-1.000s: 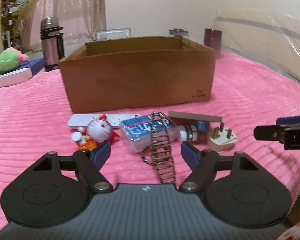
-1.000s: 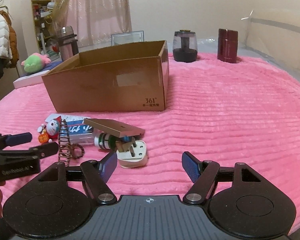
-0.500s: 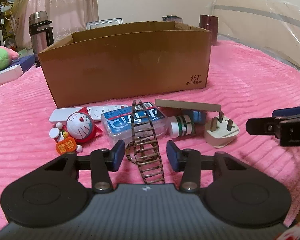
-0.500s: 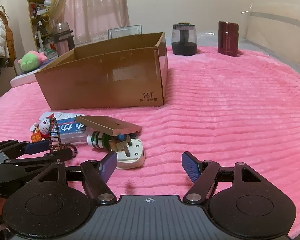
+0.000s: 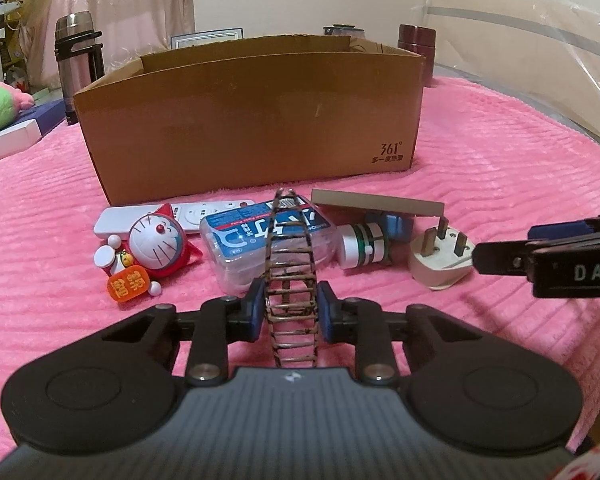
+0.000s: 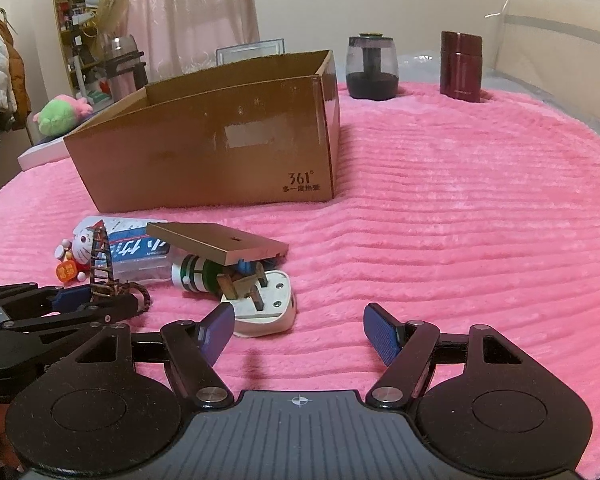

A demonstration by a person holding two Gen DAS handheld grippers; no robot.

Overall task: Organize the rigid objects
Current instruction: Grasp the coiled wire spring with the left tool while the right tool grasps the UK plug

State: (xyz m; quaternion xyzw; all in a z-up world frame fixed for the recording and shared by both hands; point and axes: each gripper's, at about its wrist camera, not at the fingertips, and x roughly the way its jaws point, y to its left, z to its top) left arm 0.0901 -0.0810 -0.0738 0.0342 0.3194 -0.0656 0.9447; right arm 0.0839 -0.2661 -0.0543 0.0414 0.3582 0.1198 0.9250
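Observation:
A small rusty wire ladder leans up over a clear plastic case with a blue label, and my left gripper is shut on the ladder's lower part. The same ladder shows at the left of the right wrist view, clamped in the left gripper. My right gripper stands open over bare pink cover, just right of a white three-pin plug. A brown cardboard box stands open behind the pile.
In the pile lie a cat figurine, a white power strip, a green-and-white cylinder and a tan flat block. A steel flask, a dark jar and a maroon canister stand at the back.
My left gripper's jaws have come together from wide apart and now clamp the wire ladder. The right gripper has stayed open beside the plug.

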